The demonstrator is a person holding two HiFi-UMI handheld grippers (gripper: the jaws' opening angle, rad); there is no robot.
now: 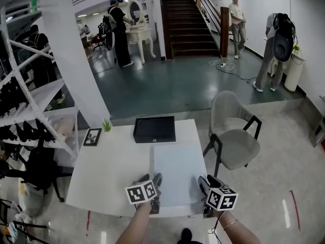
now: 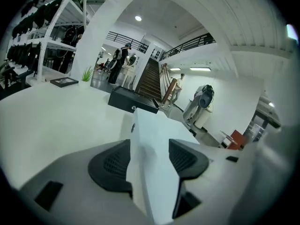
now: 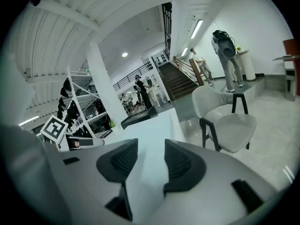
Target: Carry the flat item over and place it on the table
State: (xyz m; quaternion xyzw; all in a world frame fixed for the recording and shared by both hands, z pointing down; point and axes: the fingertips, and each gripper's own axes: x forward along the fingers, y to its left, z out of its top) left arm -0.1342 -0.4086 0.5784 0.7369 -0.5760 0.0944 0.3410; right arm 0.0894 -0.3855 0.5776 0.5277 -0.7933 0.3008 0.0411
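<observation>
I'm gripping the white panel at its near edge with both claws: the left claw is pinching its left corner, and the right claw is, as I'm reading it, closing its pads on the right corner. The panel is lying over the right half of the tabletop, with the black box at 12 o'clock. I'm aiming to keep both claws level and moving together, settling the panel flat and short of that box before releasing.
</observation>
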